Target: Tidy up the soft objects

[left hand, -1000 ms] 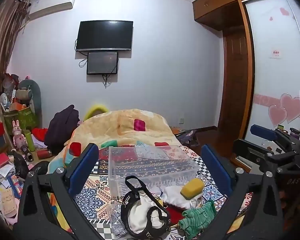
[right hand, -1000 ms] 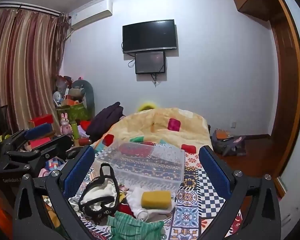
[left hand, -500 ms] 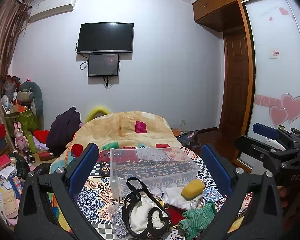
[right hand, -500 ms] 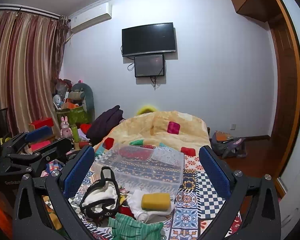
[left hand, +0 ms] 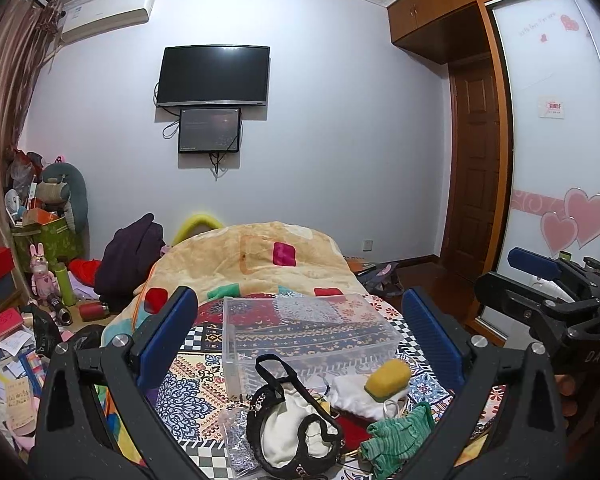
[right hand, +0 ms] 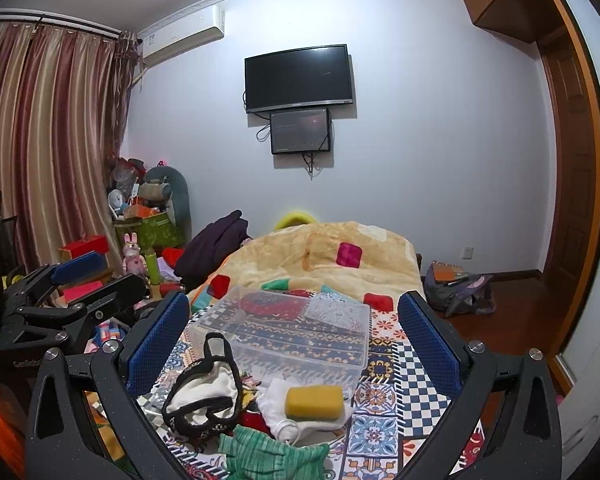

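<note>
A clear plastic box [left hand: 308, 332] [right hand: 296, 332] sits empty on the patterned bedspread. In front of it lies a pile of soft things: a yellow sponge [left hand: 387, 374] [right hand: 314, 400] on a white cloth [left hand: 356, 394] [right hand: 284, 412], a black-trimmed white garment [left hand: 292, 428] [right hand: 204, 392], and a green knitted cloth [left hand: 396, 436] [right hand: 272, 456]. My left gripper [left hand: 300, 340] is open and empty above the pile. My right gripper [right hand: 292, 340] is open and empty too. Each gripper shows at the edge of the other's view.
A beige quilt [left hand: 260, 256] with coloured patches is heaped behind the box. Clutter, toys and boxes [left hand: 40, 272] fill the floor at the left. A bag [right hand: 460, 288] lies on the wooden floor at the right, near a wardrobe door [left hand: 556, 200].
Both views have tilted slightly upward, so the pile and box sit a little lower in frame. Nothing on the bed has moved and both grippers stay open.
</note>
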A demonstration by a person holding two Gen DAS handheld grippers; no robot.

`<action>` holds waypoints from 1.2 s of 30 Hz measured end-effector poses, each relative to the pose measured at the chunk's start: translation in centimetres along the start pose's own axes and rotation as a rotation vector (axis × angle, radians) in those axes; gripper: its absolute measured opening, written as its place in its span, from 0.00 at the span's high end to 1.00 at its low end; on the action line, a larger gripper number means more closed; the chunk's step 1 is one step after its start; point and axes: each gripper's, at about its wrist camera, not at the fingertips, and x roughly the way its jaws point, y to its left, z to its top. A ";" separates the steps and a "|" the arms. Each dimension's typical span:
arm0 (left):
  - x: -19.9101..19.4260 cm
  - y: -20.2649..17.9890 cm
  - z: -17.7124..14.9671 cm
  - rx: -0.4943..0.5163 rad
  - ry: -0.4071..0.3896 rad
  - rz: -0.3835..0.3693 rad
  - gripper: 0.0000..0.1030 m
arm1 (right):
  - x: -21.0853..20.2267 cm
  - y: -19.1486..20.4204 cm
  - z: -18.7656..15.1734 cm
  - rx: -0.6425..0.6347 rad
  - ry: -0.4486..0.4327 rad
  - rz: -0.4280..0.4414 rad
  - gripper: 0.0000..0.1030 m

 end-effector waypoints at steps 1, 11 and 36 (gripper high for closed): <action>0.0 0.0 0.0 -0.001 0.000 0.001 0.00 | 0.0 0.0 -0.1 0.000 0.000 0.001 0.00; 0.1 0.0 0.0 -0.002 0.000 0.000 0.00 | 0.0 0.2 -0.3 0.000 -0.001 0.002 0.00; 0.1 0.0 0.0 -0.002 0.000 0.003 0.00 | 0.0 0.3 -0.4 0.006 0.000 0.008 0.00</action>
